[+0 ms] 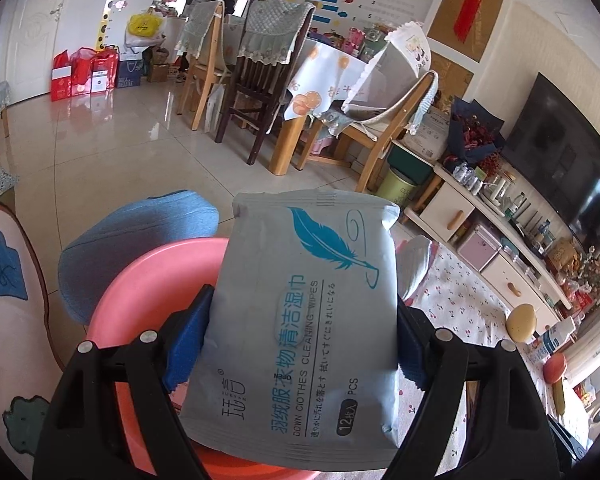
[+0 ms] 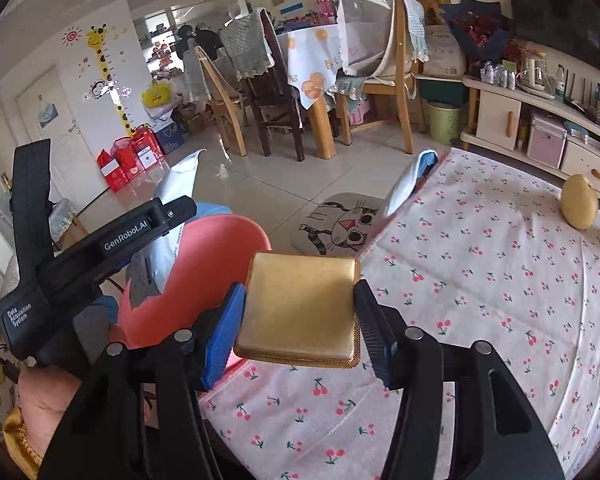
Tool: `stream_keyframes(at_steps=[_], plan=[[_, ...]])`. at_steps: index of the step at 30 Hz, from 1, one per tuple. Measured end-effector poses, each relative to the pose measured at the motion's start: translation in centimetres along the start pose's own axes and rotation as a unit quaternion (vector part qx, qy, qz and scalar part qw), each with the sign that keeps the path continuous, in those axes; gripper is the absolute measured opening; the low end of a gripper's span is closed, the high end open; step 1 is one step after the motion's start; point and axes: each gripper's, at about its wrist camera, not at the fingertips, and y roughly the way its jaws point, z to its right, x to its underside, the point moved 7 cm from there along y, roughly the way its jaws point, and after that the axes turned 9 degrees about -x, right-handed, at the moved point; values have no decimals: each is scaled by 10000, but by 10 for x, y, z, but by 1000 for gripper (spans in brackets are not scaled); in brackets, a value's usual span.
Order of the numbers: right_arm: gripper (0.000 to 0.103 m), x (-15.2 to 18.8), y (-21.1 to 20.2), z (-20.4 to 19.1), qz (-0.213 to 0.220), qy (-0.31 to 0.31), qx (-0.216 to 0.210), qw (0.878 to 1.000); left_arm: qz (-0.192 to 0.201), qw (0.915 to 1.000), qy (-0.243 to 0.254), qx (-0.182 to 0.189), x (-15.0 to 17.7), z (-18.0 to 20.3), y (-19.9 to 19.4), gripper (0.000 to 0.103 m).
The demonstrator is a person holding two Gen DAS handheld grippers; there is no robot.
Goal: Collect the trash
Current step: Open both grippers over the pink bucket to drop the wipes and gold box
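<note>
A cloth (image 2: 480,280) with little red cherries covers the table. A pink bowl (image 1: 148,280) sits at its left edge. The left gripper (image 1: 304,340) is over the bowl. Its two blue pads (image 1: 188,344) squeeze a big grey pack (image 1: 300,320) of wipes from both sides. The right gripper (image 2: 300,312) is over the cloth, just beside the bowl. It is closed on a small gold packet (image 2: 300,308), held flat between its pads. A yellow pear (image 2: 579,202) sits far off on the cloth.
</note>
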Motion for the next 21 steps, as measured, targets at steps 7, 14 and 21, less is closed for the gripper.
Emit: stream_keyframes(at_steps=[7, 14, 21], plan=[[57, -19, 33, -26, -80, -98, -336, 9994, -54, 9977, -546, -388, -7, -35, 7, 80], [57, -23, 64, -40, -243, -63, -615, 9978, -454, 9918, -1045, -587, -4, -67, 26, 81], [57, -14, 88, -49, -485, -100, -720, 9962, -700, 9886, -1173, -635, 2, -77, 36, 81]])
